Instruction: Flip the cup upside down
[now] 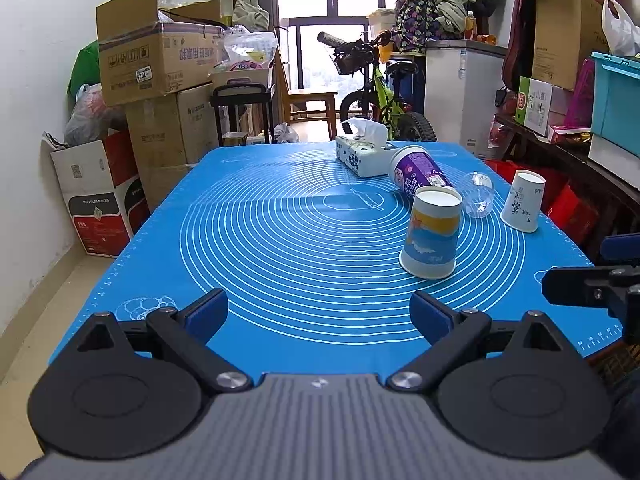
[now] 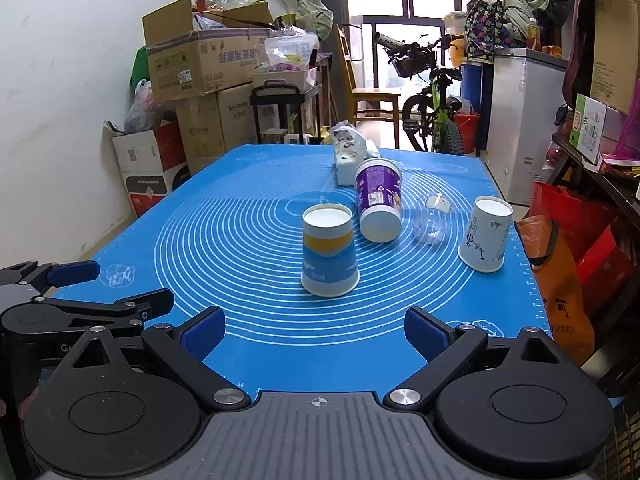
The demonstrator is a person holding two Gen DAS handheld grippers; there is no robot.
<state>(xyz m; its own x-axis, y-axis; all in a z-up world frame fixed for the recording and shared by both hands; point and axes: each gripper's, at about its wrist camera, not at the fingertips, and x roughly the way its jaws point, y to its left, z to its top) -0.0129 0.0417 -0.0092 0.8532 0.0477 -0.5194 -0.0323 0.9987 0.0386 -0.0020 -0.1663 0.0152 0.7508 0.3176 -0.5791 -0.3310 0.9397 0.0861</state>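
A blue and yellow paper cup (image 1: 431, 233) (image 2: 329, 251) stands upside down on the blue mat (image 1: 280, 240) (image 2: 248, 240). A white paper cup (image 1: 523, 201) (image 2: 485, 234) stands upside down to its right. A purple cup (image 1: 420, 172) (image 2: 378, 200) lies on its side behind them, next to a clear plastic lid (image 1: 478, 199) (image 2: 434, 220). My left gripper (image 1: 319, 314) is open and empty near the mat's front edge. My right gripper (image 2: 314, 330) is open and empty, a short way in front of the blue and yellow cup.
A tissue box (image 1: 362, 154) (image 2: 350, 156) sits at the mat's far side. Cardboard boxes (image 1: 160, 60) stack along the left wall. A bicycle (image 1: 380, 92) and a white cabinet (image 1: 464, 92) stand behind the table. Shelves with boxes (image 1: 580, 100) line the right.
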